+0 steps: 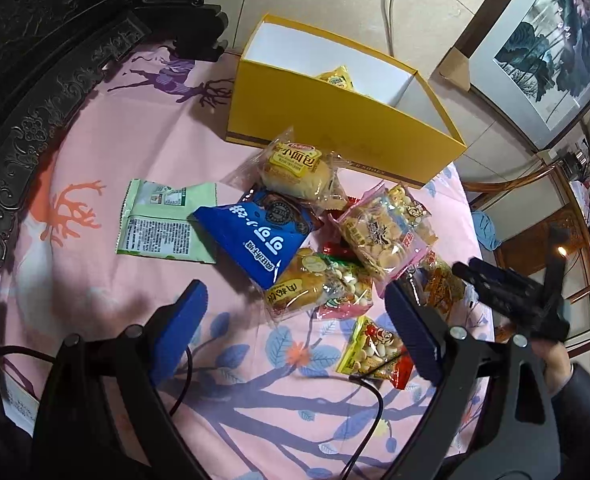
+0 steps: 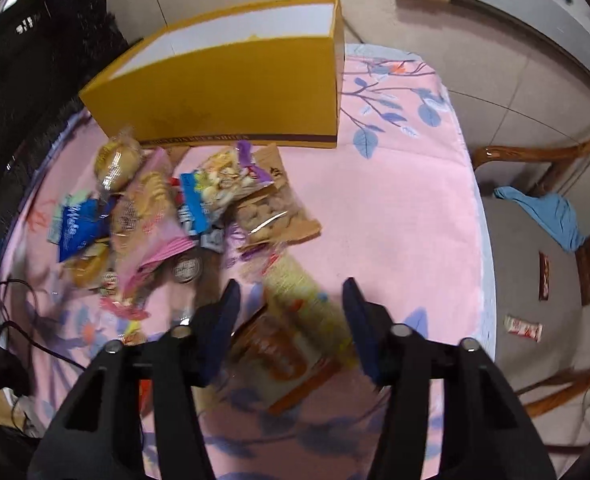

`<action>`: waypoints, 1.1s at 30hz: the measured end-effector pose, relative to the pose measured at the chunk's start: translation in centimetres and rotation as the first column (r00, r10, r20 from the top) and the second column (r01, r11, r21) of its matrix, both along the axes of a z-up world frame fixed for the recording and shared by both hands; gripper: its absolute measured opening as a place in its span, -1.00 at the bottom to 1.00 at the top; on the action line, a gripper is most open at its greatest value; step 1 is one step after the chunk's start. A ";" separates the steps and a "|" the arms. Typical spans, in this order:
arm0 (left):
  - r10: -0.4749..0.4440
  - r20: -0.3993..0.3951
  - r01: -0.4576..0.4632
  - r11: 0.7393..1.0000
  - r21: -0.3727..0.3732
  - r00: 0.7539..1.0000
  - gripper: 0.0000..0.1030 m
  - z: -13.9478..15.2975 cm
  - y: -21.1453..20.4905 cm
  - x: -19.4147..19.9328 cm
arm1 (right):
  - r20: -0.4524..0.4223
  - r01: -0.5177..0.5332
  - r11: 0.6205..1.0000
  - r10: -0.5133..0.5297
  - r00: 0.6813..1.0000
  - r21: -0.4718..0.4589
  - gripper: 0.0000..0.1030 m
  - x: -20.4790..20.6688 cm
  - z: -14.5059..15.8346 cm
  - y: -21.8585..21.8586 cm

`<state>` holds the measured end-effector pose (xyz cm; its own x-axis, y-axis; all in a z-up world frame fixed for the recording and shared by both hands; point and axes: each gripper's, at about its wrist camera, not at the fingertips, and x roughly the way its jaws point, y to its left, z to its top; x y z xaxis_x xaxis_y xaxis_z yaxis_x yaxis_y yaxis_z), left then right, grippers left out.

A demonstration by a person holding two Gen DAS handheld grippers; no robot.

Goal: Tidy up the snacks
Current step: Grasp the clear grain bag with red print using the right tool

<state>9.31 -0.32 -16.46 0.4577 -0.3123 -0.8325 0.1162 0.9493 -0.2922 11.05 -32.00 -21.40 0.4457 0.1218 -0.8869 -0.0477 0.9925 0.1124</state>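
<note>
Many snack packets [image 1: 319,236] are heaped on the pink-clothed worktop [image 1: 107,140] just before the yellow box [image 1: 335,128], kept near for short transfers; one packet [image 1: 337,78] is already inside. The right claw [image 2: 291,320] is set astride an orange-and-yellow packet [image 2: 295,336], partly spread, pads not seen to press. The left claw [image 1: 295,332] is held wide apart, nothing gripped.
</note>
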 end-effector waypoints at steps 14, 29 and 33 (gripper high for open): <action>0.042 -0.031 -0.042 0.999 -0.006 0.999 0.79 -0.4 1.2 -0.2 | -0.137 -0.179 0.984 0.176 0.975 -0.009 -0.09 3.0 -3.6 0.8; -0.013 -0.036 0.014 1.000 0.014 0.999 0.79 -0.6 -0.4 -0.3 | -0.103 0.072 0.995 -0.065 0.993 0.072 -0.40 -1.2 -2.2 -0.7; -0.010 -0.031 0.011 0.999 0.045 0.999 0.79 -1.8 -0.3 0.3 | -0.063 0.105 0.982 -0.096 0.993 0.158 -0.41 -3.2 -0.1 -0.4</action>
<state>9.65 -0.66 -18.28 0.4289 -0.2787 -0.8593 0.1178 0.9604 -0.2527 7.88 -32.38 -21.45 0.4138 0.2220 -0.8829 0.0619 0.9607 0.2706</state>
